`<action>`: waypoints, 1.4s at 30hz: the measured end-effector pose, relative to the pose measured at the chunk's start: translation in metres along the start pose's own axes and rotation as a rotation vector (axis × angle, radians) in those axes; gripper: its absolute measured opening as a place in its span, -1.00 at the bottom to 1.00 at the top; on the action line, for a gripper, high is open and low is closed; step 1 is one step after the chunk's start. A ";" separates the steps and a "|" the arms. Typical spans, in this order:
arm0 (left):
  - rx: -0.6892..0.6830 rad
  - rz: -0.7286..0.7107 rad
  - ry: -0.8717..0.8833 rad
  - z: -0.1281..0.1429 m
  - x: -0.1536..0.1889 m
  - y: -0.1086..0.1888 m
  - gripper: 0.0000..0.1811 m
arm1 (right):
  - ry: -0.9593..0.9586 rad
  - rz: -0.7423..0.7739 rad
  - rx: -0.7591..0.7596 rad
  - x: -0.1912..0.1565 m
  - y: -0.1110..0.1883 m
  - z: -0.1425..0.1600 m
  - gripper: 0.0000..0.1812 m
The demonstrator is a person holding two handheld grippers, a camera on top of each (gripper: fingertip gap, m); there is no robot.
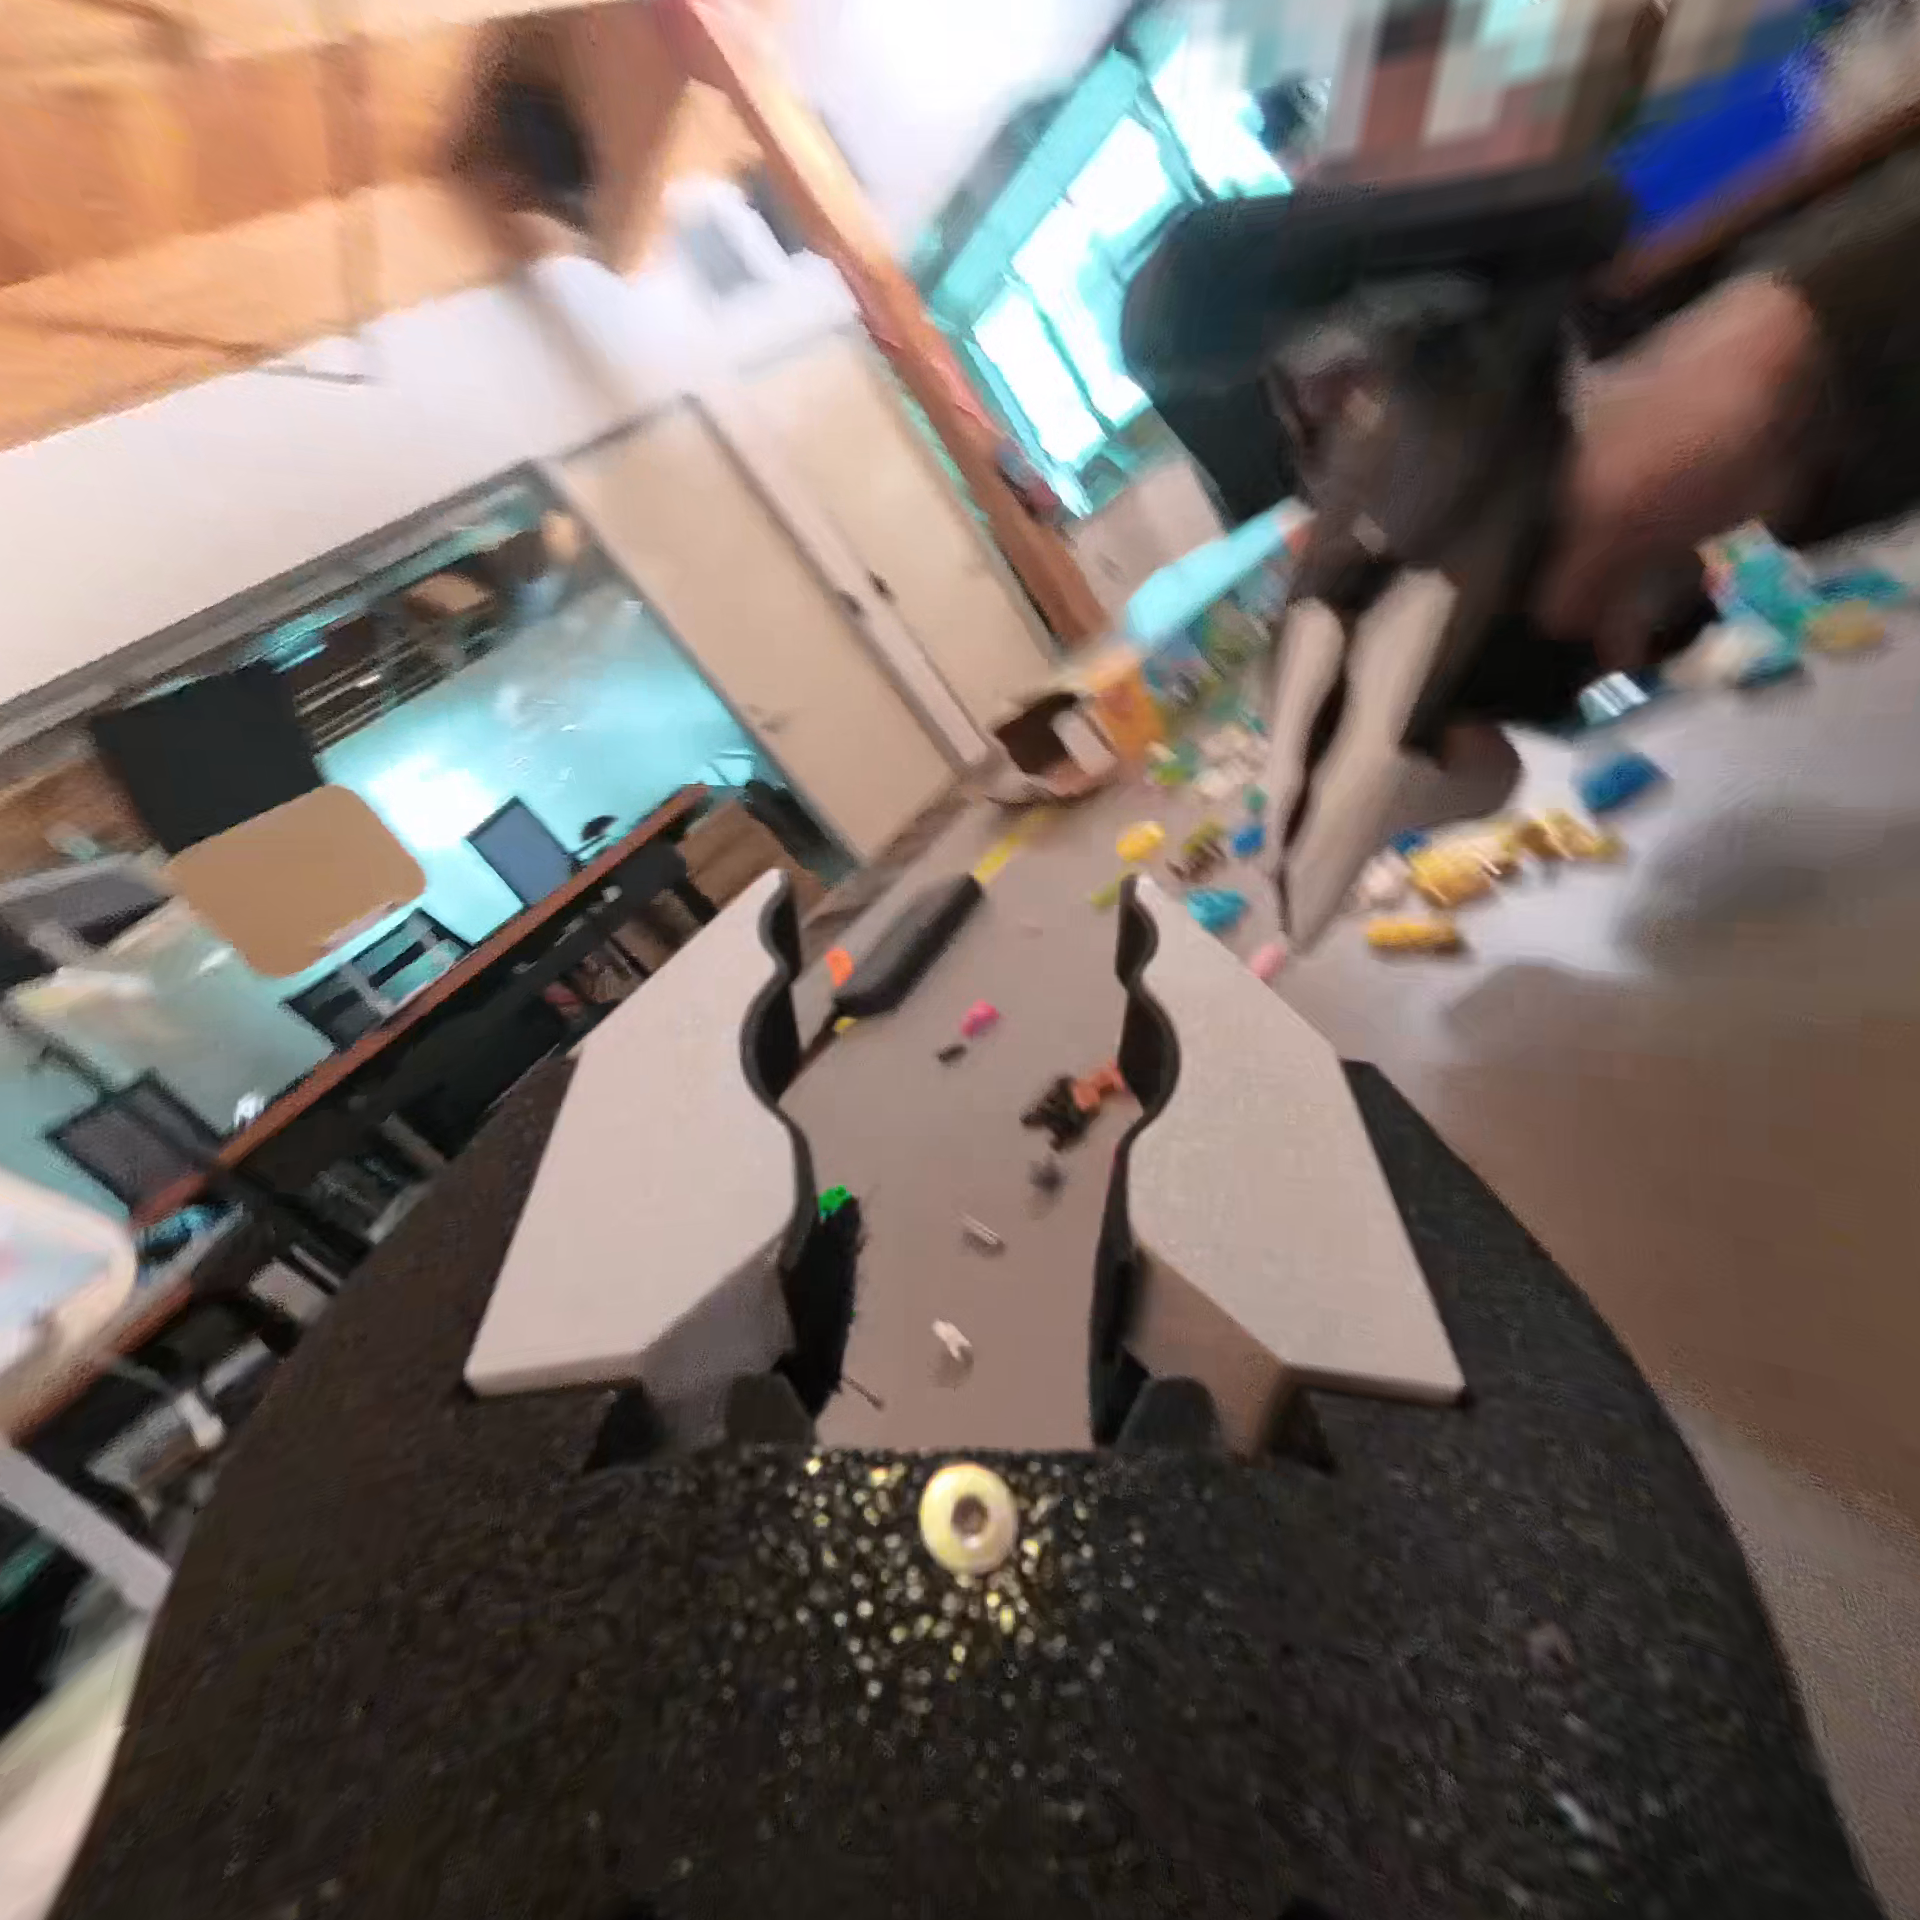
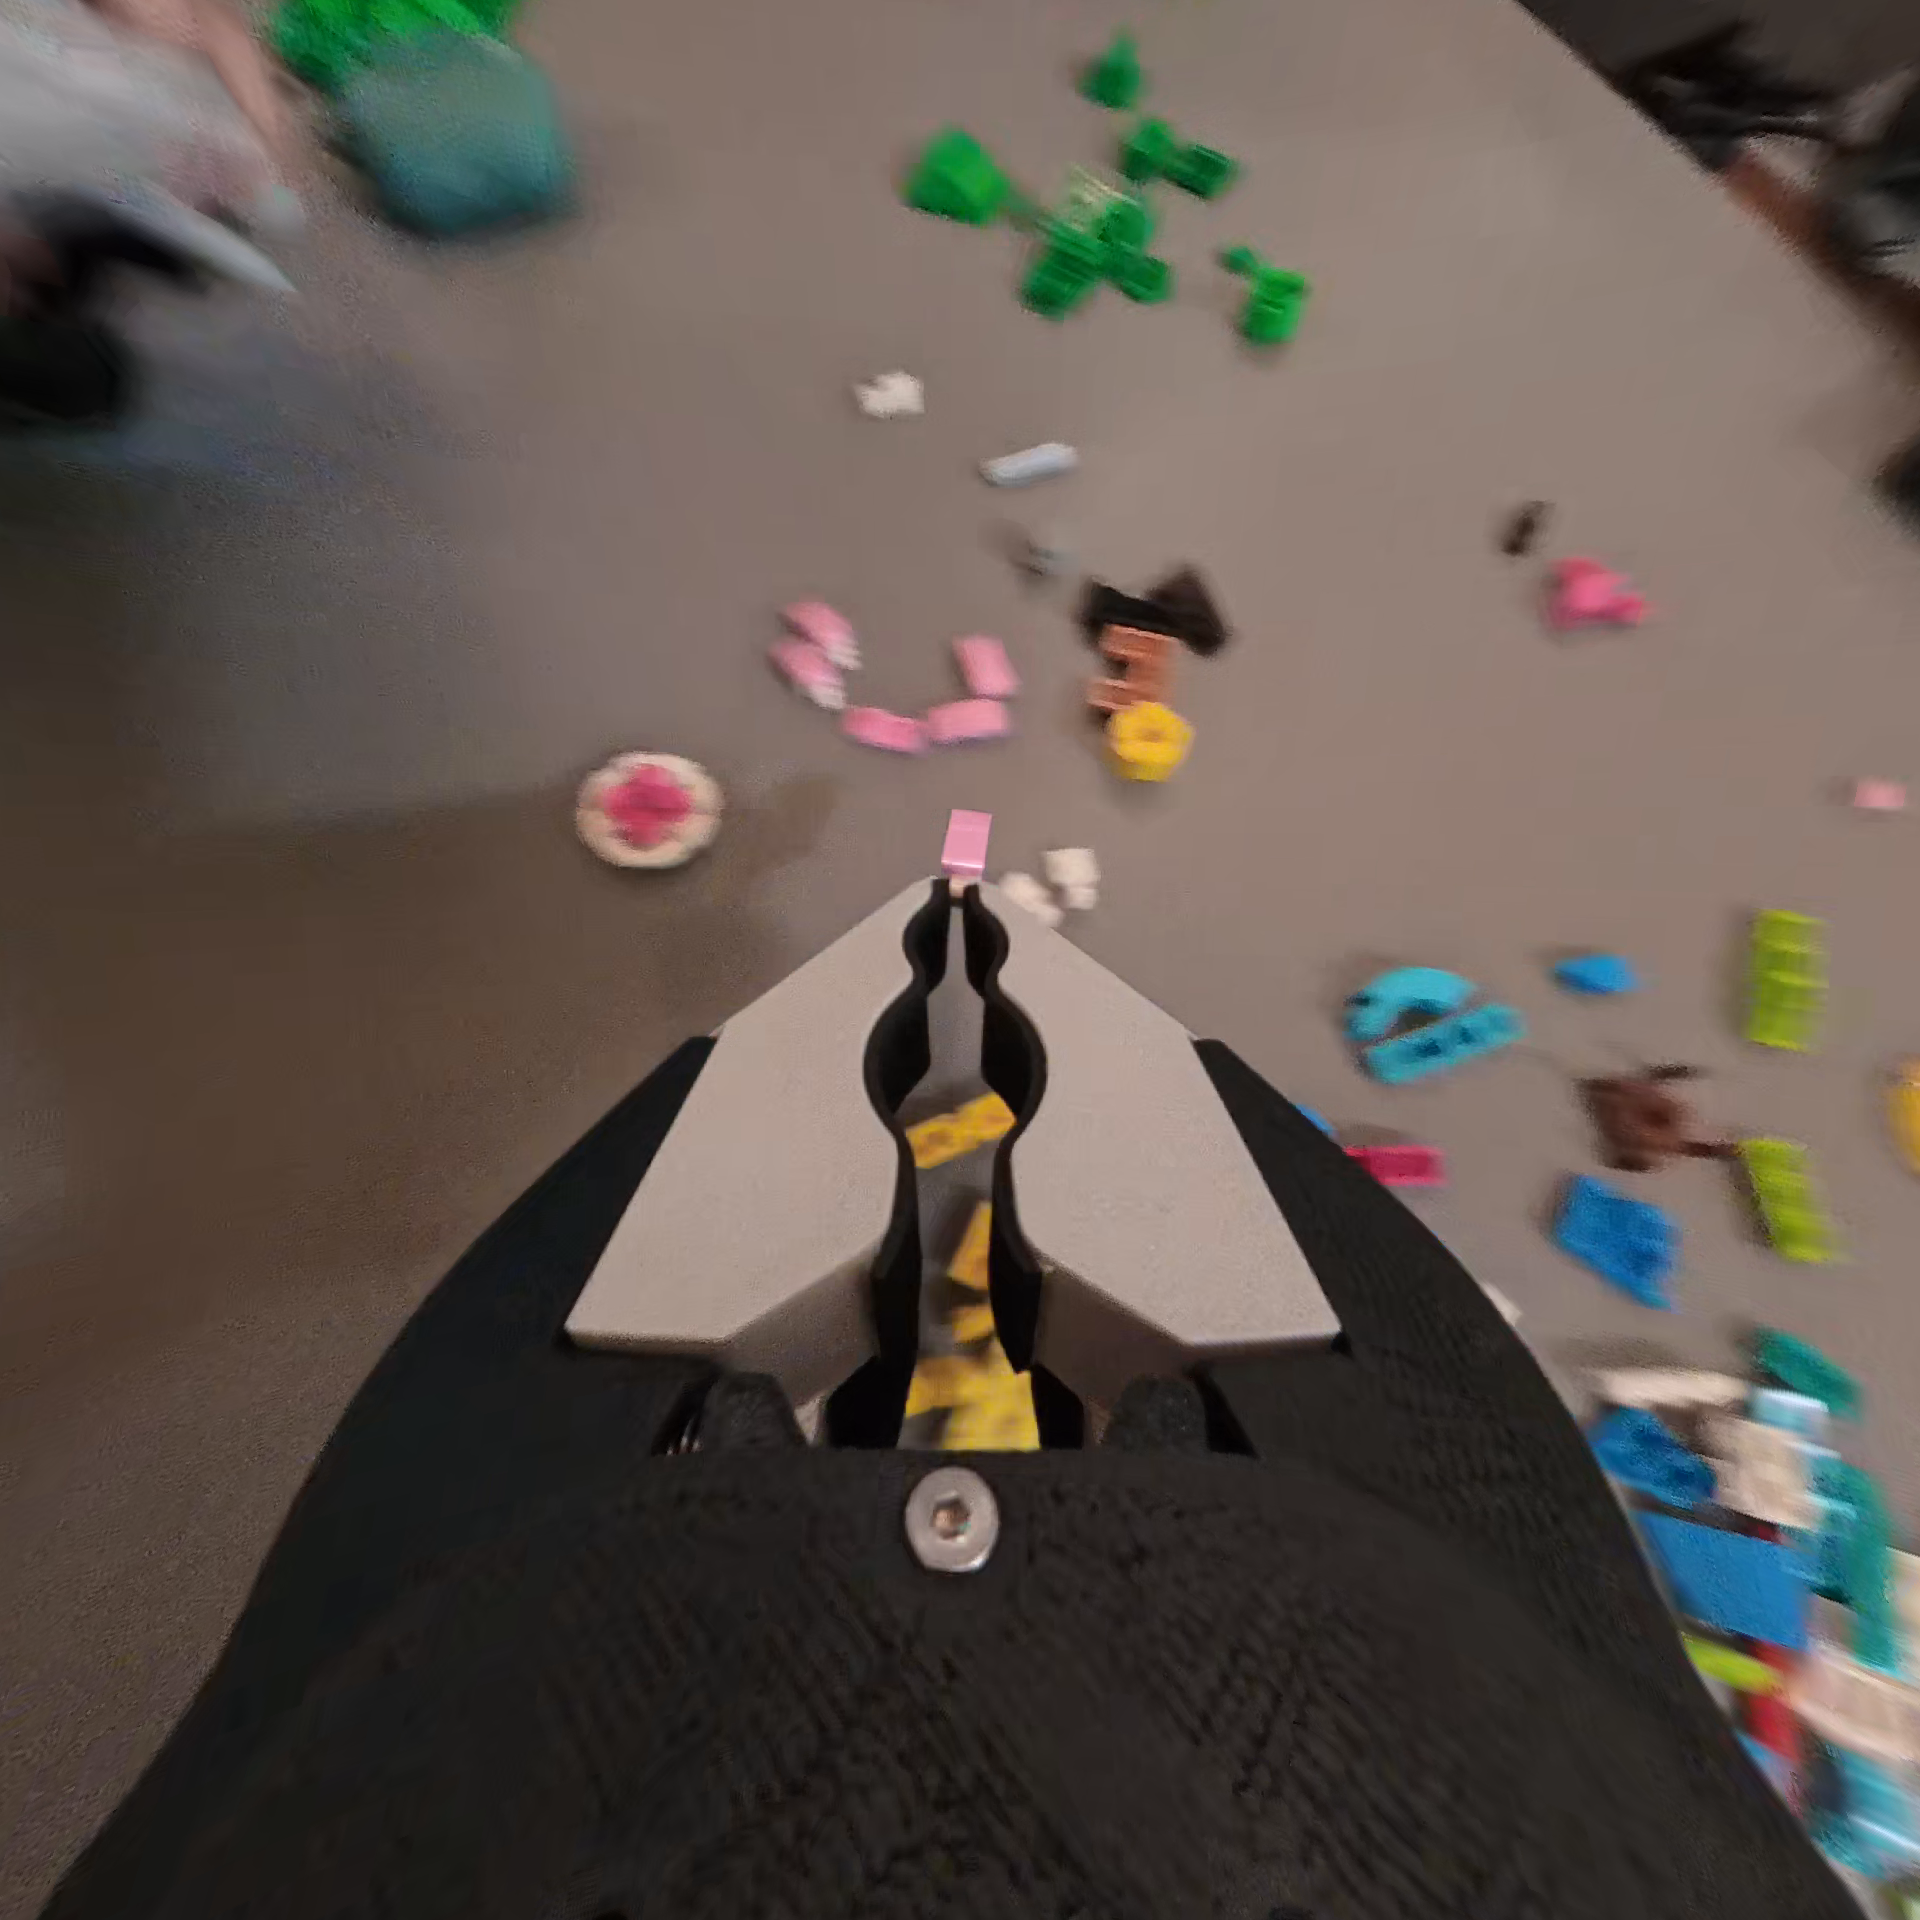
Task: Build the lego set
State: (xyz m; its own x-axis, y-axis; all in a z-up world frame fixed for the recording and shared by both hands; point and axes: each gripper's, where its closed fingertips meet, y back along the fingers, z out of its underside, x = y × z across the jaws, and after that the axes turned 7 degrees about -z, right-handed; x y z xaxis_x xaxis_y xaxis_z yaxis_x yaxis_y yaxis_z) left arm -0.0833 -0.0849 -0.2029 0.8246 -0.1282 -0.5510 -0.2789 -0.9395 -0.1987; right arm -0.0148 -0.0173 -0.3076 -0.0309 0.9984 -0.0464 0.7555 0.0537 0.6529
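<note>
Right gripper [image 2: 958,888], right wrist view: fingers closed on a small pink brick [image 2: 966,840], pinched at its near end by the very fingertips; the brick's long axis runs straight forward, in line with the fingers, so most of its length stands clear beyond them; it appears lifted off the grey table [image 2: 1455,436], though blur leaves the height uncertain. Ahead of it, toward the table's middle, lies a loose arc of pink pieces [image 2: 904,686]; to its left, a round white-and-pink piece [image 2: 648,808]; farther off, green pieces [image 2: 1091,229]. Left gripper [image 1: 956,914], left wrist view: fingers spread wide and holding nothing, tilted low over the table near its left edge; a dark cluster with an orange piece [image 1: 1075,1107] sits between and beyond the fingers. In this view the right gripper [image 1: 1294,925] shows well off to the right, tips down near yellow pieces [image 1: 1455,873]. Judgement: the right gripper carries the part; the round piece and pink arc are the nearest candidates for seating, and the brick's free forward end would lead.
</note>
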 end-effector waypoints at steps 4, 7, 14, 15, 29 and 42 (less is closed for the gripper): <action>-0.033 -0.084 0.190 0.022 -0.036 -0.018 -0.35 | 0.057 0.082 -0.135 0.047 -0.007 0.008 -0.98; -0.036 -0.096 0.234 0.035 -0.041 -0.019 -0.40 | 0.089 0.026 -0.204 0.059 -0.017 0.013 -0.98; -0.050 -0.022 0.307 0.041 -0.031 -0.014 -0.42 | 0.018 -0.042 -0.249 0.065 -0.019 0.015 -0.77; -0.052 -0.020 0.305 0.040 -0.030 -0.014 -0.42 | 0.021 -0.031 -0.231 0.065 -0.014 0.012 -0.75; -0.072 0.081 0.355 0.041 -0.015 -0.016 -0.51 | 0.095 -0.223 -0.176 0.017 -0.018 0.023 -0.86; -0.105 0.216 0.350 0.042 0.004 -0.015 -0.54 | 0.140 -0.286 -0.112 0.008 -0.019 0.016 -0.98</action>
State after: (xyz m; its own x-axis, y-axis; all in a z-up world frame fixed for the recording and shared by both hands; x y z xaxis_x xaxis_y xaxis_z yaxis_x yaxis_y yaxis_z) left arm -0.0962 -0.0576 -0.2366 0.8750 -0.4090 -0.2591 -0.4270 -0.9041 -0.0149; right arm -0.0186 -0.0109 -0.3321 -0.3268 0.9345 -0.1408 0.6269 0.3259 0.7076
